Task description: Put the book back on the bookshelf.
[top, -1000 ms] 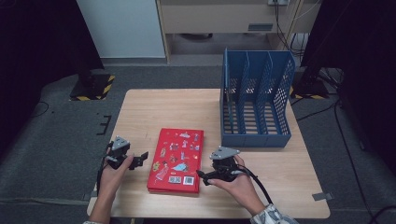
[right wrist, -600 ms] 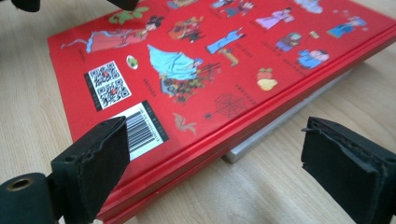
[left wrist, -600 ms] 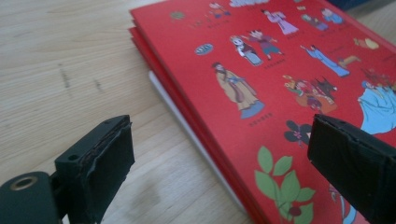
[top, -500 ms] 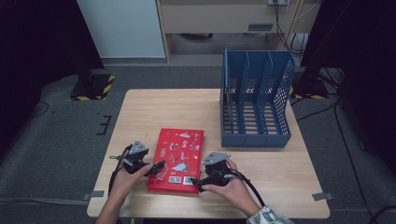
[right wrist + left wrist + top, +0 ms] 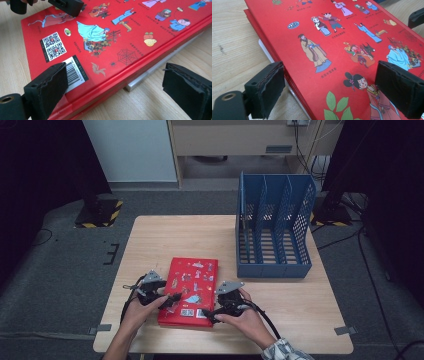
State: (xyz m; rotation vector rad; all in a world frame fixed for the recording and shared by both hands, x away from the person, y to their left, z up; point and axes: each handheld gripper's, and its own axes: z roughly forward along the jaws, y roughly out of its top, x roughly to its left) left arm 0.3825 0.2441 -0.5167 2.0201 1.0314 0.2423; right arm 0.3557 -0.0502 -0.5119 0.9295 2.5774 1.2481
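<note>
While both hand-held grippers gape, straddling the red book's side edges, bare table lies beyond.

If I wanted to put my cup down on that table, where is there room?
Bare wood lies behind the red book, left of the blue file rack, and along the table's front right. It is crowded around the book's near end, where both grippers close in.

A lab: hazard-striped stand bases, trailing cables, dark curtains.
</note>
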